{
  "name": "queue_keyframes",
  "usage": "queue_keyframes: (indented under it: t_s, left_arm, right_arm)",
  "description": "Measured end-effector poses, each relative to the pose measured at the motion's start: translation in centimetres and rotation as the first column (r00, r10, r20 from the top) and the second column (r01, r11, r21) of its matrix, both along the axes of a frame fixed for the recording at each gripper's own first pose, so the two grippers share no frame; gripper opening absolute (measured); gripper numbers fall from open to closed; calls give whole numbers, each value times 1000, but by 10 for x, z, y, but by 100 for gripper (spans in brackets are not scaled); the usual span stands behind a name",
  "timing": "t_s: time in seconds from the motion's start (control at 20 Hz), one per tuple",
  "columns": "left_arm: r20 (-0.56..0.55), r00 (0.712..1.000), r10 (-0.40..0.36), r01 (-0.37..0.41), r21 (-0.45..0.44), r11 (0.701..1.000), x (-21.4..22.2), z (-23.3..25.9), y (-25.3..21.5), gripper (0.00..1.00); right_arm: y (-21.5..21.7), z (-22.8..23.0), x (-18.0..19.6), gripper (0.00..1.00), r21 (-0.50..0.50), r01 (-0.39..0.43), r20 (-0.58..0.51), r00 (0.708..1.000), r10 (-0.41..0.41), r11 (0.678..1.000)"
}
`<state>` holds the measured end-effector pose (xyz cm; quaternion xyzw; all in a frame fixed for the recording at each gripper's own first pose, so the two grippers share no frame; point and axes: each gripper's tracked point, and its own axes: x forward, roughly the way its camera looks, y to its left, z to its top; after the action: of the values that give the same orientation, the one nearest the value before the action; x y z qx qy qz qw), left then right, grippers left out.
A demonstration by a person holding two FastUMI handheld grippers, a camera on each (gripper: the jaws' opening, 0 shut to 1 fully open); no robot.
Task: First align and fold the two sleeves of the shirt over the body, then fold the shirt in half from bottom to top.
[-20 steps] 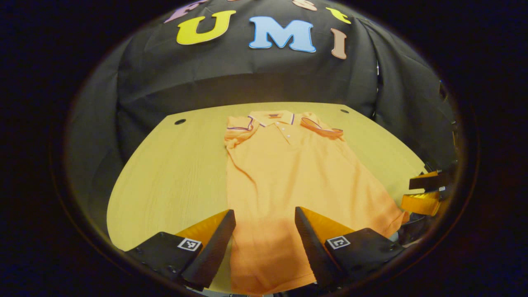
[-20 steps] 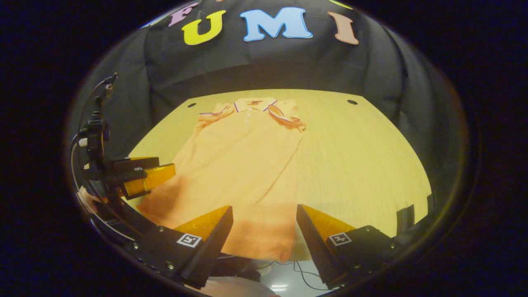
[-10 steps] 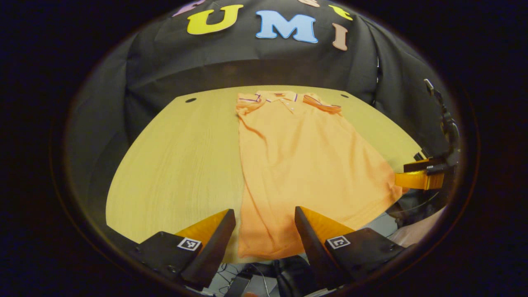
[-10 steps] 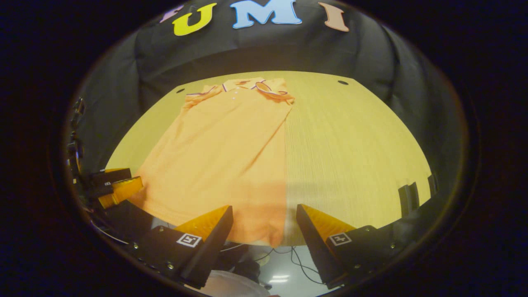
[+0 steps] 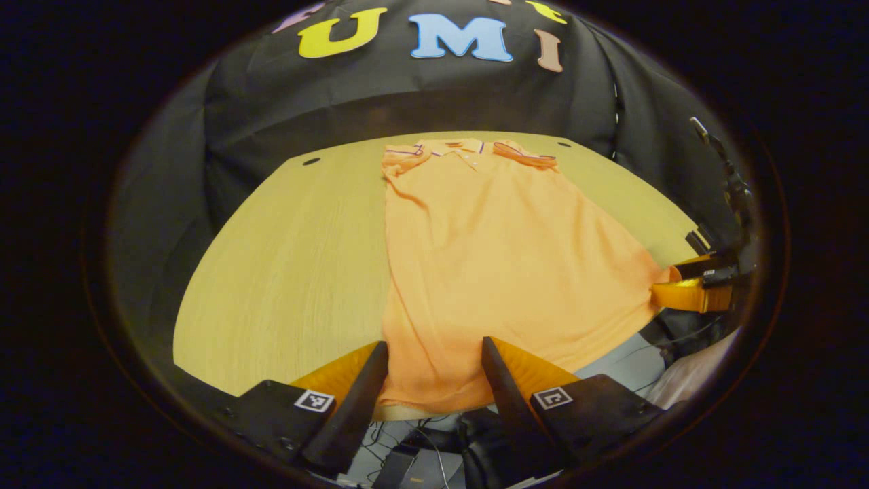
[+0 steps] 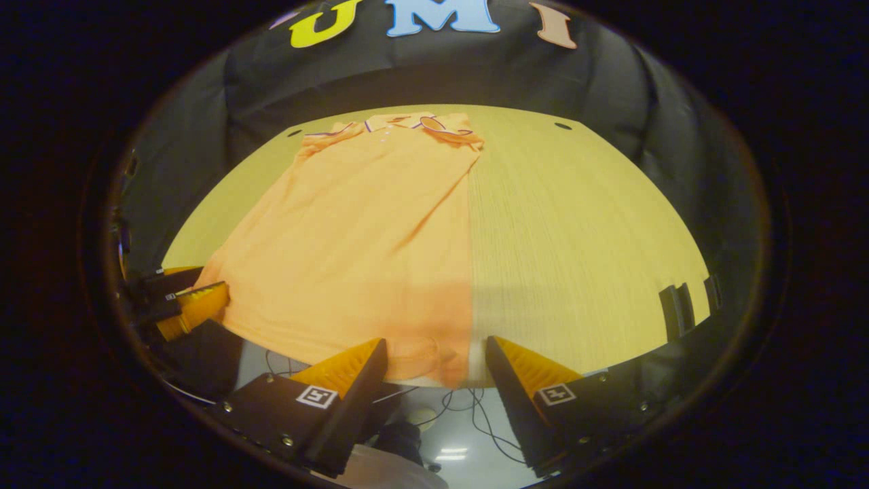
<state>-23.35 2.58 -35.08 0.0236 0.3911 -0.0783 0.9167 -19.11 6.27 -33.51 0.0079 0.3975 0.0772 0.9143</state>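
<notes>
One shirt (image 5: 495, 251) covers wooden table (image 5: 285, 258), black-draped booth.

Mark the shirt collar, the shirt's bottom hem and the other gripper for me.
shirt collar (image 5: 453, 146), left gripper view, on the placket top.
bottom hem (image 6: 414, 358), right gripper view, near corner.
right gripper (image 5: 689, 288), left gripper view, between its fingertips.

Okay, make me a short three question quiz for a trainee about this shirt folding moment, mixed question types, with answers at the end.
1. True or false: both sleeves of the orange polo shirt are folded over its body.
2. The left gripper is: A) open at the hem, B) shut on the collar, C) resting on a sleeve.
3. Fill in: the right gripper is open at the shirt's ___ edge, at the wooden table front.

Key: 1 true; 2 A; 3 bottom.
</notes>
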Motion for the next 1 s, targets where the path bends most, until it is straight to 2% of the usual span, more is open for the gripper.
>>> queue_keyframes:
  t_s: [0.05,0.15,0.2,0.25,0.3,0.35,0.4,0.55,0.7,1.0]
  left_arm:
    - [3,1000,0,0,2,1000,-1,1,-3,87]
    - [8,1000,-8,8,2,1000,-2,1,-14,65]
    - [12,1000,-9,9,9,1000,-3,0,-18,51]
    - [17,1000,1,-2,25,1000,-2,0,-20,36]
    - [20,1000,-6,5,41,999,-1,-2,-22,18]
    - [21,1000,8,-9,50,999,-1,0,-23,18]
    - [21,1000,14,-16,54,998,-1,0,-23,8]
    - [-2,999,52,-52,33,998,-1,7,-20,9]
    - [48,995,82,-83,11,997,7,37,-23,8]
    - [179,982,66,-69,7,998,47,92,-36,10]
  right_arm:
    - [3,-1,-2,78,0,-8,-2,1000,8,1000]
    - [5,-1,0,50,15,-6,4,1000,6,1000]
    - [5,0,1,39,25,-2,7,1000,2,1000]
    - [6,-1,1,31,32,-3,9,1000,3,999]
    - [5,-1,-1,31,42,-7,12,1000,6,999]
    - [7,0,2,18,85,14,12,1000,-15,996]
    - [9,0,3,5,122,6,-4,1000,-5,993]
    - [4,11,0,4,184,9,-3,1000,-9,983]
    - [-1,39,8,5,207,-3,52,999,-8,978]
    - [-11,98,45,5,166,-20,178,984,-10,986]
